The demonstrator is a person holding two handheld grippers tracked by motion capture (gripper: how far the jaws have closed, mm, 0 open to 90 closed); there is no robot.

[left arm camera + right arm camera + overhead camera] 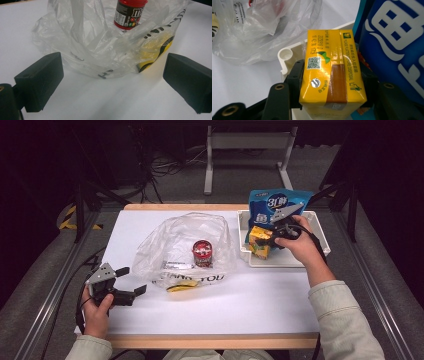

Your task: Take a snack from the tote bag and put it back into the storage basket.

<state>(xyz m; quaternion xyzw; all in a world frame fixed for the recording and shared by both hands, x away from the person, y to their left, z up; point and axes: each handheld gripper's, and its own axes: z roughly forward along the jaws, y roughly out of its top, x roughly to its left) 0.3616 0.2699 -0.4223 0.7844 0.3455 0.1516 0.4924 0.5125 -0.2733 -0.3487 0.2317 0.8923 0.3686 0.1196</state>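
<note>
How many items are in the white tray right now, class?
2: a yellow carton at the tray's left end, gripped by the right gripper, and a blue snack bag standing behind it. Smaller items could be hidden beneath them.

White table (pixel 210 310) bearing a clear plastic bag (pixel 172 242) and a white tray (pixel 290 261).

High cam overhead; gripper cams close, sharing bag (pixel 185 245).

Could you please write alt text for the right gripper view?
The right gripper clamps a yellow drink carton between its black jaws, over the corner of a white tray. A blue snack bag stands beside it; a clear plastic bag lies behind.
</note>
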